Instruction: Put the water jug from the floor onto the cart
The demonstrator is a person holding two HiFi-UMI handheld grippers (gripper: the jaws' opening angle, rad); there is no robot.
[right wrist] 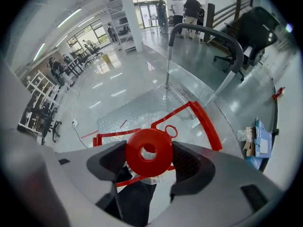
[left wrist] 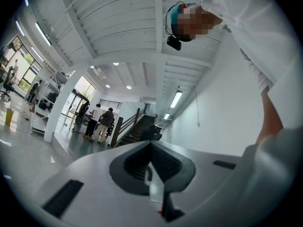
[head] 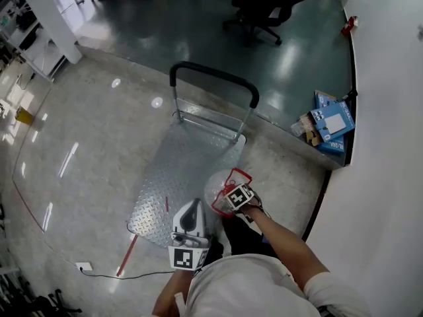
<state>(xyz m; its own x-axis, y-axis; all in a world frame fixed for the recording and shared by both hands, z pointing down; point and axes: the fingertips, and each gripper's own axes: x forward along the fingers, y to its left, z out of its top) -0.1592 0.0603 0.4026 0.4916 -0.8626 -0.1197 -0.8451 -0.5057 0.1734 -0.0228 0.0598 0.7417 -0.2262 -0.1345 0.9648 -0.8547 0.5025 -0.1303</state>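
The grey polished floor (head: 86, 144) is open to the left of the cart (head: 173, 177). To the right a white wall (head: 390, 144) curves in near, leaving only a narrow strip beside the deck. The cart's ribbed metal deck is bare along its length up to the black push handle (head: 213, 76) at the far end, and its near edge is cut off behind the grippers. The water jug (head: 217, 187) is at the deck's near right corner. Its clear body is mostly hidden under the right gripper (head: 235, 197) and the person's arm, so it seems to overlap the deck edge, but whether its base rests on the deck, on the floor or on neither cannot be told. In the right gripper view the jaws are clamped on either side of the jug's red cap (right wrist: 149, 152), with the red carrying handle (right wrist: 206, 122) spread out beyond it. The left gripper (head: 191, 211) is over the deck's near edge, just left of the jug. Its own view looks up at the ceiling, and its jaws are pressed together with nothing between them. Blue boxes (head: 332, 123) lie against the wall's foot, well apart from the cart.
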